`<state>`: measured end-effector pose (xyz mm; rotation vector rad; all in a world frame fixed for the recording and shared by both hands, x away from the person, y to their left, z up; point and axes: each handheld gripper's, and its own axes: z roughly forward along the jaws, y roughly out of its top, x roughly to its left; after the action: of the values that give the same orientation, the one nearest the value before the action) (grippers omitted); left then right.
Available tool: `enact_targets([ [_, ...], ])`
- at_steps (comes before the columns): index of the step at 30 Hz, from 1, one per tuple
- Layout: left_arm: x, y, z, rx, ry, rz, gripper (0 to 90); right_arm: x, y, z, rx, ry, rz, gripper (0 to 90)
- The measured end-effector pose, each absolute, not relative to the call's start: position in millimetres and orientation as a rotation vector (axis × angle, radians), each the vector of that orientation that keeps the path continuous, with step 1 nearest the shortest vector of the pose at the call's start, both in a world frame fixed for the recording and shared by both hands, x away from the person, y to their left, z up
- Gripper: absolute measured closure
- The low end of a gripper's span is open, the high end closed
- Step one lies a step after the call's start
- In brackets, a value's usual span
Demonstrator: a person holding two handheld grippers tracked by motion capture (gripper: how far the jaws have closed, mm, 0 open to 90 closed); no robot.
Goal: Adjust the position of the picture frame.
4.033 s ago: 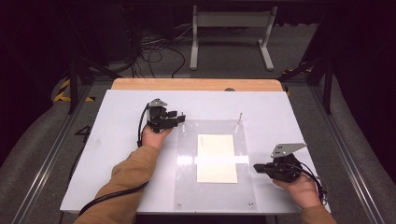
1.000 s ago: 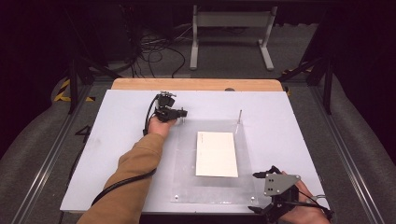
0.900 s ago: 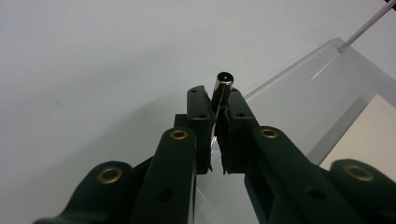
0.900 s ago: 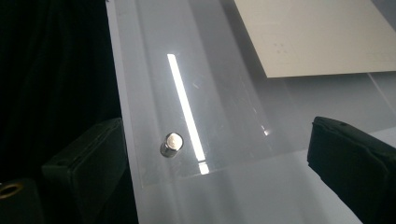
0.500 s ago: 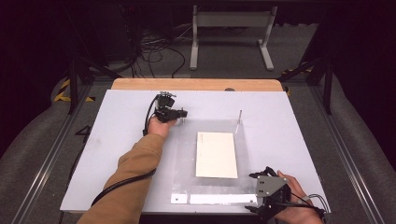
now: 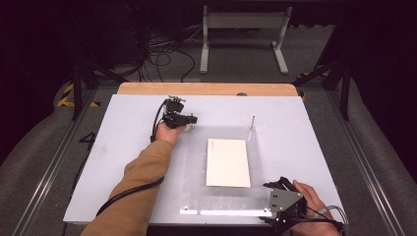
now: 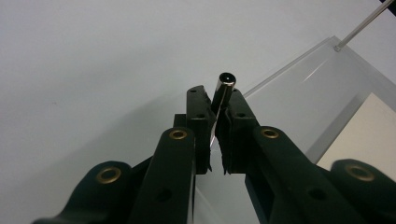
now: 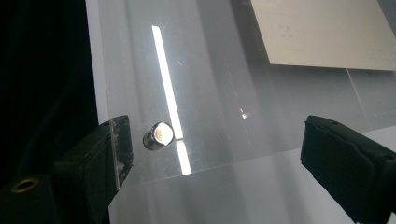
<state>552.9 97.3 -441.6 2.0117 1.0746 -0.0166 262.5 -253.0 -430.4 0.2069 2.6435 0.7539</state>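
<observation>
A clear acrylic plate (image 6: 194,167) lies on the white table with a cream sheet (image 6: 227,161) on it. At the plate's far left corner my left gripper (image 6: 193,119) is shut on a thin upright metal pin (image 7: 224,86), which stands between the pads of the left gripper (image 7: 217,100). My right gripper (image 6: 270,205) is at the plate's near right corner and points left along the front edge. In the right gripper view the right gripper (image 8: 219,140) stands wide open. Its jaws have just been closing a little. A short metal stud (image 8: 158,135) stands between them, close to the left jaw and untouched.
A second thin pin (image 6: 252,122) rises at the plate's far right corner. The table's front edge (image 6: 162,222) runs just beside the right gripper. A wooden board (image 6: 206,89) borders the table's far side, with cables and a metal stand on the floor behind it.
The right hand came from the plate's right side to its near right corner, then shifted slightly along the front edge. The left gripper moved earlier to the far left pin and has stayed there.
</observation>
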Motion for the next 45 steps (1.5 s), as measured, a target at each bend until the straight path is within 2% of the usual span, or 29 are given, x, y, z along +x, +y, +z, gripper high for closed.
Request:
enact_targets([
  [9,553.1,97.6,-441.8,2.017,1.063,-0.022,83.4,260.1,-252.5,-425.5,0.164,2.601,0.750,15.0],
  [19,551.3,95.6,-440.1,2.048,1.046,0.011,83.6,252.3,-254.0,-415.2,0.066,2.570,0.757,33.4],
  [26,551.0,96.0,-439.7,2.045,1.039,0.007,83.0,248.8,-256.2,-408.3,0.055,2.546,0.770,40.6],
  [29,550.9,98.6,-440.4,2.027,1.040,-0.013,80.3,247.5,-255.4,-406.0,0.043,2.549,0.772,43.5],
  [35,542.4,108.4,-427.4,1.978,0.996,0.015,60.4,246.4,-257.3,-398.6,0.035,2.529,0.816,48.2],
  [45,506.8,129.9,-400.6,1.967,0.880,0.121,45.7,248.1,-259.5,-385.2,0.038,2.512,0.860,52.3],
])
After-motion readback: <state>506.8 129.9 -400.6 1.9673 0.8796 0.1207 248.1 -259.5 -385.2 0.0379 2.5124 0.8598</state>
